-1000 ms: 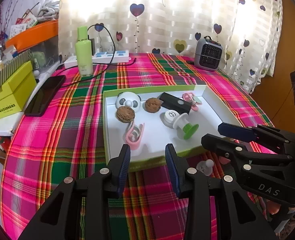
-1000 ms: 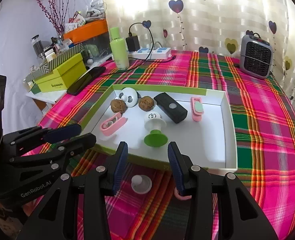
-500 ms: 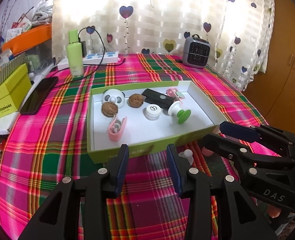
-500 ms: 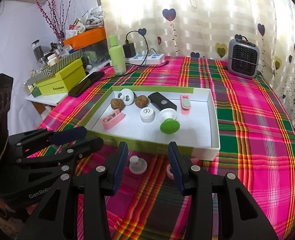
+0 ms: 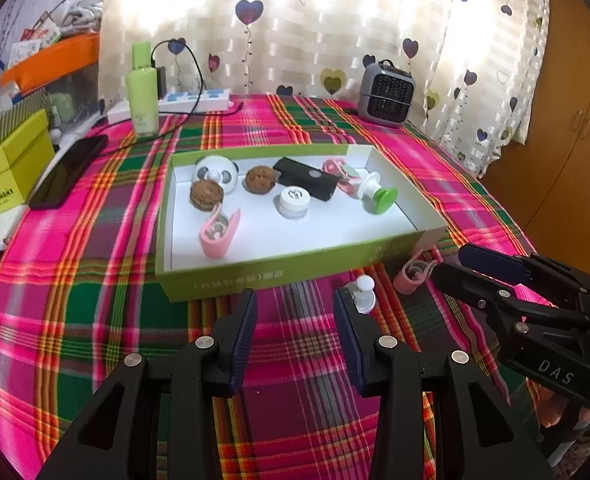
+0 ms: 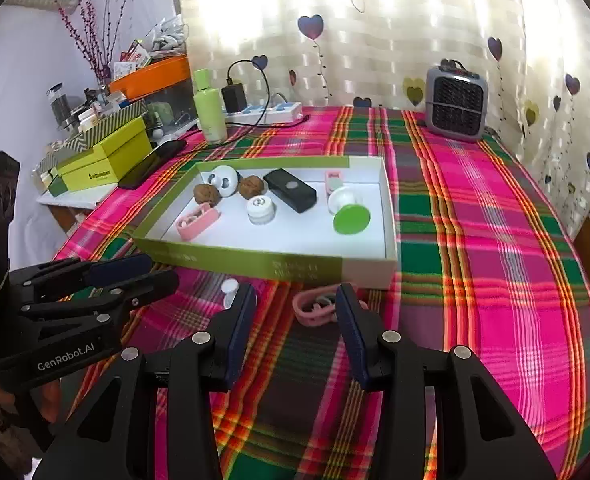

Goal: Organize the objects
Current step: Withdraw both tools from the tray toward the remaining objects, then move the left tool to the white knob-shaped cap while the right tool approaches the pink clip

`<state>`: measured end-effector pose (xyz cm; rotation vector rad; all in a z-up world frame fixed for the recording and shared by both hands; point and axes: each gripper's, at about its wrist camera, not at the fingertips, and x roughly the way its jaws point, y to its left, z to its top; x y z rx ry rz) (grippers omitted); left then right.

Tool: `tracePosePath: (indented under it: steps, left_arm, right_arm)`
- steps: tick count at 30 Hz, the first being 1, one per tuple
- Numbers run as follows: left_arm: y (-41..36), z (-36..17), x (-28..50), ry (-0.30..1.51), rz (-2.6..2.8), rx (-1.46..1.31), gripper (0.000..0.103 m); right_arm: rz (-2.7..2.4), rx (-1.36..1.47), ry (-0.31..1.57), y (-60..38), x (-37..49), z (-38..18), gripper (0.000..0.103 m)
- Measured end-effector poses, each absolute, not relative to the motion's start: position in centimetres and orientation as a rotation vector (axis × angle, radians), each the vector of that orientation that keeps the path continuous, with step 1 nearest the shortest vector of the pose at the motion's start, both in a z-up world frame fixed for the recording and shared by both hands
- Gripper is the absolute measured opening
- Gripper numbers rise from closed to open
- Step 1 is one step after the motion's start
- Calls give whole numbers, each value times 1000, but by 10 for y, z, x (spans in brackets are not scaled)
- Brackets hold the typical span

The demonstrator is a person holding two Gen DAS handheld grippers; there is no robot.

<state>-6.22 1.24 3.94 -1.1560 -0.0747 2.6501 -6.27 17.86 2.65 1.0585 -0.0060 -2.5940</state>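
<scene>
A green-sided box (image 5: pixel 279 272) (image 6: pixel 255 260) with a white floor holds a panda-faced case (image 5: pixel 216 173), two brown walnuts (image 5: pixel 206 195), a black case (image 5: pixel 307 178), a white cap (image 5: pixel 293 202), pink clips (image 5: pixel 220 232) and a white and green suction knob (image 5: pixel 377 196). In front of the box on the plaid cloth lie a small white knob (image 5: pixel 363 290) (image 6: pixel 229 292) and a pink clip (image 5: pixel 413 276) (image 6: pixel 315 306). My left gripper (image 5: pixel 295 332) is open and empty, short of the box. My right gripper (image 6: pixel 293 328) is open and empty, just behind the pink clip.
A green bottle (image 6: pixel 209 108), power strip (image 6: pixel 267 112) and grey heater (image 6: pixel 457 100) stand at the table's far side. A black phone (image 5: pixel 67 170) and yellow-green boxes (image 5: pixel 3 176) lie at the left. A wooden cabinet (image 5: pixel 567 100) stands right.
Both grippers have pulled back from the box toward the table's near edge. The white knob and pink clip on the cloth now show fully. Nothing was grasped.
</scene>
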Motion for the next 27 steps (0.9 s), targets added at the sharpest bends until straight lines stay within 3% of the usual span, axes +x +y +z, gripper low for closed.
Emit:
tracePosePath:
  steps: [14,27]
  left_arm:
    - [33,26,-67,-75,2558,-1166,46]
    - [53,16,-83,-11,2532,-1207,47]
  right_arm:
    - [-2642,1117,-59,204,-64,11,43]
    - [-2645,1132,-81,212,-66,8,43]
